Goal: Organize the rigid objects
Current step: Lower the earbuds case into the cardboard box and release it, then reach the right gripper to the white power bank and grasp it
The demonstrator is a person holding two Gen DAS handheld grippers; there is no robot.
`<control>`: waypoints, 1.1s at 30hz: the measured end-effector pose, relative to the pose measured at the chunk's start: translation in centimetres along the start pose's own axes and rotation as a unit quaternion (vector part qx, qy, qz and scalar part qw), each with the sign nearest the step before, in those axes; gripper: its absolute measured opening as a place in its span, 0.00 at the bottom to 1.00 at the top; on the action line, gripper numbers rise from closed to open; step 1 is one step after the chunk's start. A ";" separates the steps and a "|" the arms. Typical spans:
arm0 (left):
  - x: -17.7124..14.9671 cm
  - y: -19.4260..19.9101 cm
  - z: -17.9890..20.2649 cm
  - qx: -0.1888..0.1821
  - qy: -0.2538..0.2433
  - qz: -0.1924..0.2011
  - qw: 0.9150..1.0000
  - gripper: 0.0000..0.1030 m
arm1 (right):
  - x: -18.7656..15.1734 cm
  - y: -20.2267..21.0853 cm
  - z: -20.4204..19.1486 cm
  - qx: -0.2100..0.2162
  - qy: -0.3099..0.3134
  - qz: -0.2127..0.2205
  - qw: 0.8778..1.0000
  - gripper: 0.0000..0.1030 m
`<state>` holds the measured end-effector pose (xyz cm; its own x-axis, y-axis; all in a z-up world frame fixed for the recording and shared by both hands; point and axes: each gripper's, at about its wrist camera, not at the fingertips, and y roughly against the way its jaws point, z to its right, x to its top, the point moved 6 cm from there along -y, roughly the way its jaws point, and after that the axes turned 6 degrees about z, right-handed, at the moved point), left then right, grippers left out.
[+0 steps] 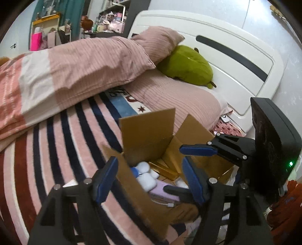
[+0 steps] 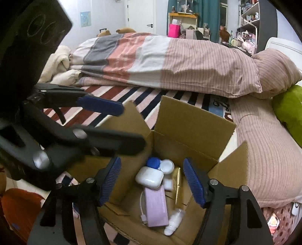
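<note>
**Open carton on the bed, both grippers spread wide above it**

We see a cardboard box (image 2: 190, 120) standing flaps-up near the bed's headboard corner, on a pink, red and navy striped blanket (image 1: 62, 132). Inside lie the rigid things: a white earbud case (image 2: 149, 176) toward the far wall, a blue-and-white contact lens case (image 2: 160, 164) touching it on the far side, a lilac power bank (image 2: 156, 204) with a white cable (image 2: 142, 211) at its left, a small white bottle (image 2: 173, 220) at the near end, and a gold box (image 2: 178, 185) along the right wall.

Our right gripper (image 2: 152, 181) hangs over the box mouth — its blue-padded fingers stand far apart and grasp nothing. Our left gripper (image 1: 150, 181) is over the box's near flap, likewise spread wide and empty; from the right wrist view it reaches in from the left edge, one finger (image 2: 102, 105) above the flap.

Beyond the box, a folded pink striped duvet (image 2: 169, 62) runs the bed's far side — a pink pillow (image 1: 158, 42) and a green plush toy (image 1: 186, 65) lean against the white headboard (image 1: 226, 49). Cluttered shelves (image 2: 249, 20) and a teal curtain (image 2: 207, 11) line the far wall.
</note>
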<state>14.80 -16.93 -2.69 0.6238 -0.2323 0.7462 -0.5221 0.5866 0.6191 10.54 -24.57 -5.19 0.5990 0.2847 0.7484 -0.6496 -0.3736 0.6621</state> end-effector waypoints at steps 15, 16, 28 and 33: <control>-6.0 10.8 -12.1 0.128 0.071 0.071 0.987 0.66 | 3.6 -0.6 -12.6 0.088 0.073 0.051 0.992 0.64; -6.9 11.4 -13.3 0.137 0.080 0.075 0.985 0.66 | 3.6 -1.2 -13.9 0.099 0.080 0.044 0.991 0.64; -15.5 13.3 -23.3 0.191 0.146 0.082 0.967 0.81 | -0.7 -14.0 -19.4 0.088 0.071 -0.066 0.991 0.75; -17.5 12.2 -25.1 0.192 0.150 0.070 0.967 0.81 | -2.6 -20.0 -15.2 -0.013 0.064 -0.077 0.995 0.77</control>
<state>12.07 13.80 -14.33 0.6419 0.0987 0.7604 -0.7554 0.2515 0.6051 14.89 -4.44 -19.80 0.6286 0.4470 0.6364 -0.5686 -0.2942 0.7682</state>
